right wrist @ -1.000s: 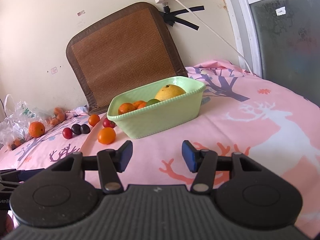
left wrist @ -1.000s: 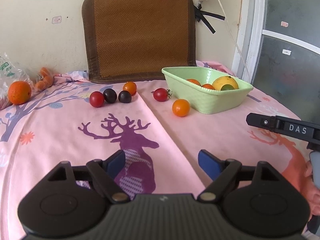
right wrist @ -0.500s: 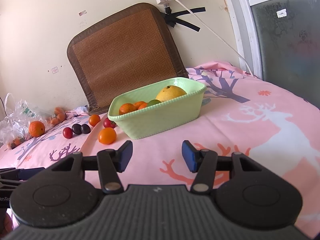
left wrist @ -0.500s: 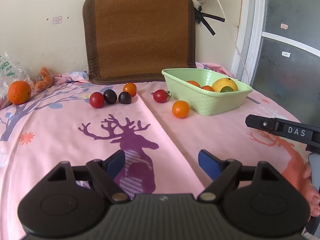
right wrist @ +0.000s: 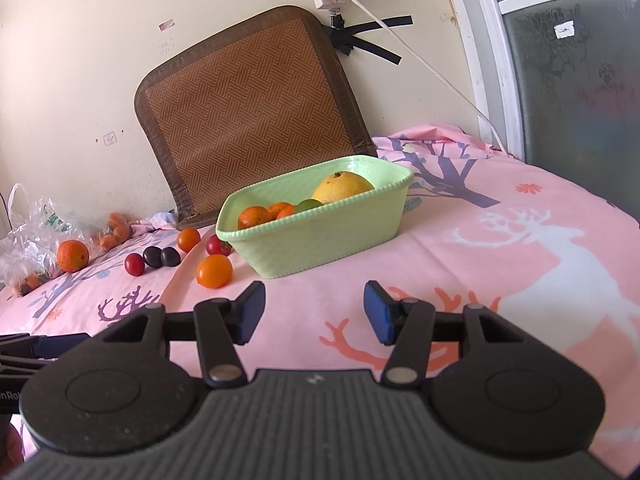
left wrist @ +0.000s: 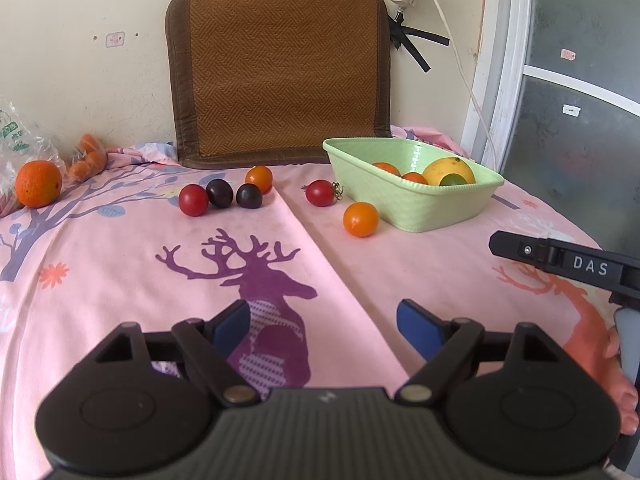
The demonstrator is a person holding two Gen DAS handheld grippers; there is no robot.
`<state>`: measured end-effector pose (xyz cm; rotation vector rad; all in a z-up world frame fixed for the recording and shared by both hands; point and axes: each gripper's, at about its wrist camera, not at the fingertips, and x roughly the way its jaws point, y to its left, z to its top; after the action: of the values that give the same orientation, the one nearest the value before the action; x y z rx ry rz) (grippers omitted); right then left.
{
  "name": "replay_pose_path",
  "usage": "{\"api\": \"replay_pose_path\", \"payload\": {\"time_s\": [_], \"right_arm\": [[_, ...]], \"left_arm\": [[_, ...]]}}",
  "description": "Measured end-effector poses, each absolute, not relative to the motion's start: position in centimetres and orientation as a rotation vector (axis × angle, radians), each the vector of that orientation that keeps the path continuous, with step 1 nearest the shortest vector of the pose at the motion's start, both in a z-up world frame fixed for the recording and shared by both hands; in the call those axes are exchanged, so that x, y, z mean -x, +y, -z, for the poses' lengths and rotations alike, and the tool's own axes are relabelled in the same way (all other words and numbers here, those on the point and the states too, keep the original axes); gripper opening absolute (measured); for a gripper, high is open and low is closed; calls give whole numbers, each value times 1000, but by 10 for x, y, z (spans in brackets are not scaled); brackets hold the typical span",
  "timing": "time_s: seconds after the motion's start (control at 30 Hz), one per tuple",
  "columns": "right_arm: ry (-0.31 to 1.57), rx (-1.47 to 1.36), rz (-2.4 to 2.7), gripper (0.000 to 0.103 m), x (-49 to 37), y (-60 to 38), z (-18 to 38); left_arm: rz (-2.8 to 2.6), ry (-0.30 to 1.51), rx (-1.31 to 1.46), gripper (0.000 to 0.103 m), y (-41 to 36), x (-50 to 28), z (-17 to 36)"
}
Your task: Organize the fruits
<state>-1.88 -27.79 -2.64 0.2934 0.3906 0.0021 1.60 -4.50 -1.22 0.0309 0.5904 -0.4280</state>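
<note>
Almost nothing has moved since a second ago: both views have only drifted a tiny bit, and every fruit lies where it lay. The left hand-held gripper [left wrist: 323, 326] hangs low over the pink cloth [left wrist: 120, 280] with its blue pads spread wide and nothing between them. The right hand-held gripper [right wrist: 314, 312] is spread wide too, and bare.

The green basket [left wrist: 424, 210] sits toward the far right side of the bench. It already has a big yellow fruit [left wrist: 448, 168], some small orange ones and a little green one inside.

Loose fruit waits on the cloth. An orange tomato [left wrist: 360, 219] lies just beside the basket's near left corner. A red tomato with a stem [left wrist: 320, 193] lies a little behind it. Further left sit two dark plums [left wrist: 219, 193], touching, with a red tomato [left wrist: 193, 199] on their left and another orange tomato [left wrist: 259, 179] behind. A big orange [left wrist: 38, 184] rests at the far left edge, beside a plastic bag [left wrist: 16, 136].

The small fruits look light, round, smooth and soft. They can probably roll away or squash, so a gentle pinch across the middle seems best. The orange looks heavier and firmer.

The way to the orange tomato looks open. The basket wall is close, so the pads may bump it. A brown mat [left wrist: 280, 80] leans on the wall behind.
</note>
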Motion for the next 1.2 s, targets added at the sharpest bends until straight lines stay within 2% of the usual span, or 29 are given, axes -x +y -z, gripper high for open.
{"api": "replay_pose_path", "payload": {"time_s": [1.2], "right_arm": [[392, -273, -10, 57, 18, -273, 28]], "left_arm": [[430, 599, -10, 83, -42, -19, 13]]}}
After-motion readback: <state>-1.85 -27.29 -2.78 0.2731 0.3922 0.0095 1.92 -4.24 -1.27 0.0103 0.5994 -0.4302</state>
